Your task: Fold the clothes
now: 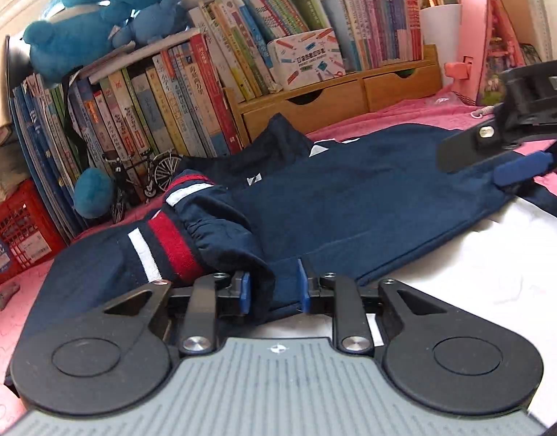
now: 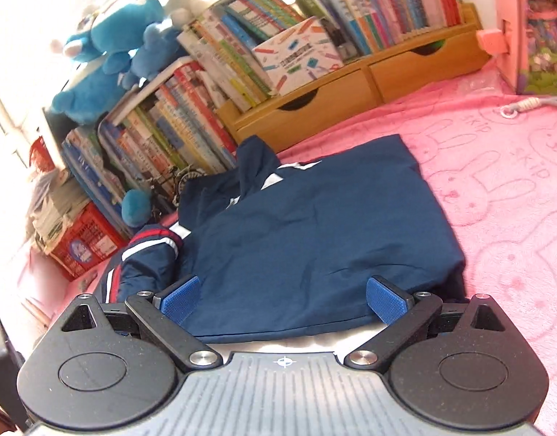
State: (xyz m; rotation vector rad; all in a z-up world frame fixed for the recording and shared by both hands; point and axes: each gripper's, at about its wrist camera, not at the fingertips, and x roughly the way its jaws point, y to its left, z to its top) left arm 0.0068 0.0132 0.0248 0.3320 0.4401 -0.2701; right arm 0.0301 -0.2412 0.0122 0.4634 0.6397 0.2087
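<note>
1. Here the navy blue fabric jacket with red and white striped cuffs (image 1: 351, 210) lies spread on the pink plush blanket with rabbit outlines (image 2: 503, 189), directly ahead of both hand-held grippers.
2. The left hand-held gripper (image 1: 275, 289) sits at the near edge of the jacket, its blue pads (image 1: 245, 290) clenched on a bunched fold of navy cloth that fills the narrow gap between them.
3. Just to the left of that hand-held gripper, a sleeve with a red and white striped cuff (image 1: 162, 250) lies crumpled on the jacket body, and a second striped cuff sits a little farther ahead.
4. The right hand-held gripper (image 2: 282, 299) is released, its two blue pads (image 2: 383, 299) spread wide, with the jacket's near hem lying between and under them; whether the pads touch the cloth cannot be told.
5. In the left wrist view that same hand-held gripper appears far to the right, over the jacket's right corner.
6. A white sheet-like surface (image 1: 460, 276) shows under the hem, near both hand-held grippers.
7. Beyond the jacket stands a light wooden organiser with two drawers (image 2: 351, 98) carrying a row of colourful books (image 1: 369, 18).
8. Ahead and to the left, a blue plush toy (image 1: 78, 36) sits on top of more books, with a red plastic crate (image 2: 82, 247) below.
</note>
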